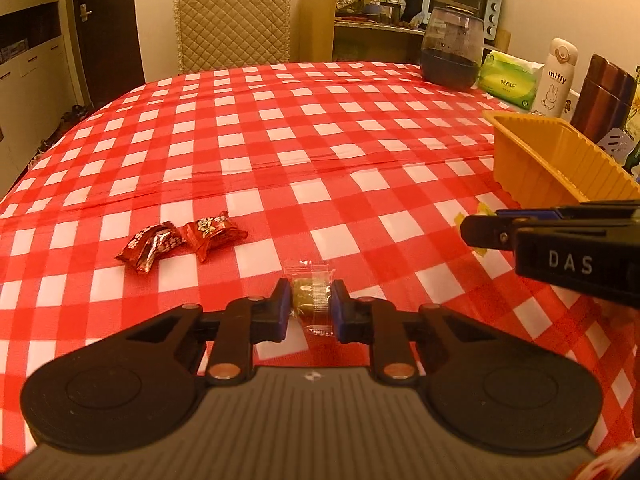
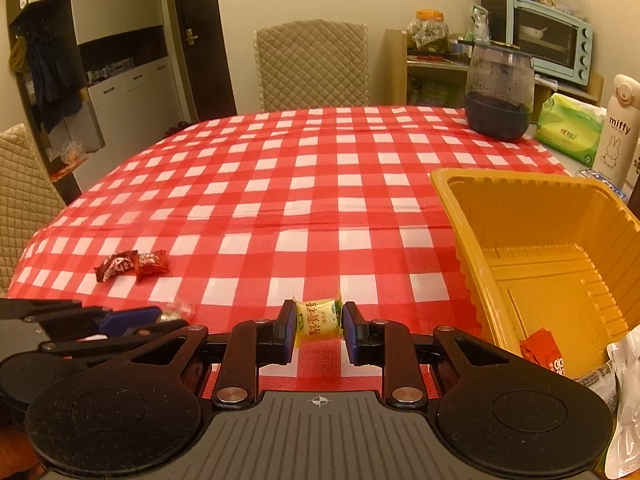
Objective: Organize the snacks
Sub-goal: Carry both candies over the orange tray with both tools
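Observation:
My left gripper (image 1: pixel 311 304) is shut on a clear-wrapped greenish candy (image 1: pixel 311 300), just above the checked tablecloth. My right gripper (image 2: pixel 319 322) is shut on a yellow-green wrapped candy (image 2: pixel 319 319), lifted above the cloth, left of the orange plastic tray (image 2: pixel 468 236). The tray holds a red packet (image 2: pixel 542 350) in its near corner. Two red wrapped candies (image 1: pixel 180 240) lie on the cloth ahead-left of my left gripper; they also show in the right wrist view (image 2: pixel 132 266). The right gripper shows in the left wrist view (image 1: pixel 484 232), and the left gripper in the right wrist view (image 2: pixel 160 316).
A dark glass jar (image 2: pixel 500 92), a green tissue pack (image 2: pixel 568 132) and a white miffy bottle (image 2: pixel 616 128) stand at the table's far right. A brown flask (image 1: pixel 604 96) stands behind the tray. A quilted chair (image 2: pixel 312 64) is at the far side. A white packet (image 2: pixel 624 400) lies near right.

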`<state>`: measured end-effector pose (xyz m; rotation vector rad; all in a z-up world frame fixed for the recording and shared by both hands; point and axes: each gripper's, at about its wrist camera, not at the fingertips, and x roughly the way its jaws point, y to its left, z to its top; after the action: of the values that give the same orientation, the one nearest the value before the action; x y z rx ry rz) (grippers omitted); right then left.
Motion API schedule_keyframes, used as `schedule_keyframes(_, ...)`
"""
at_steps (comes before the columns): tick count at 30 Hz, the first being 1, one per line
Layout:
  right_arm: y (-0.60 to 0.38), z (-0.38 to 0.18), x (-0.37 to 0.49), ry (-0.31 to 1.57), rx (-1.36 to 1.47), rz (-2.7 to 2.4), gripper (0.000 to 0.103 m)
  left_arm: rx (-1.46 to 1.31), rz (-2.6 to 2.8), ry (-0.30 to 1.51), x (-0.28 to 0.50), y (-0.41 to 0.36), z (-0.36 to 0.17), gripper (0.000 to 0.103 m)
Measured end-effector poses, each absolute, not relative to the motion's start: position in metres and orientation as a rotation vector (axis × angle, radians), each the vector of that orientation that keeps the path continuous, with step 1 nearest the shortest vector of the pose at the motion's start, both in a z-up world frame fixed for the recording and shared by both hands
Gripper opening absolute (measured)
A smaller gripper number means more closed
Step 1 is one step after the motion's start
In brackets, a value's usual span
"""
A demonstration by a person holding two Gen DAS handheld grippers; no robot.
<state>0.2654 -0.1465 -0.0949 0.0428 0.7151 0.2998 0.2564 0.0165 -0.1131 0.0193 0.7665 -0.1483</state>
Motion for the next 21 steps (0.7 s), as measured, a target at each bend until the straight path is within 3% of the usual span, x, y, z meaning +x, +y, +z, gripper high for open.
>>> schedule_keyframes(21, -0.193, -0.046, 0.192, 0.696, 0.145, 0.237, 0.025, -0.072, -0.145, 0.736, 0.186, -0.009, -0.047, 0.019)
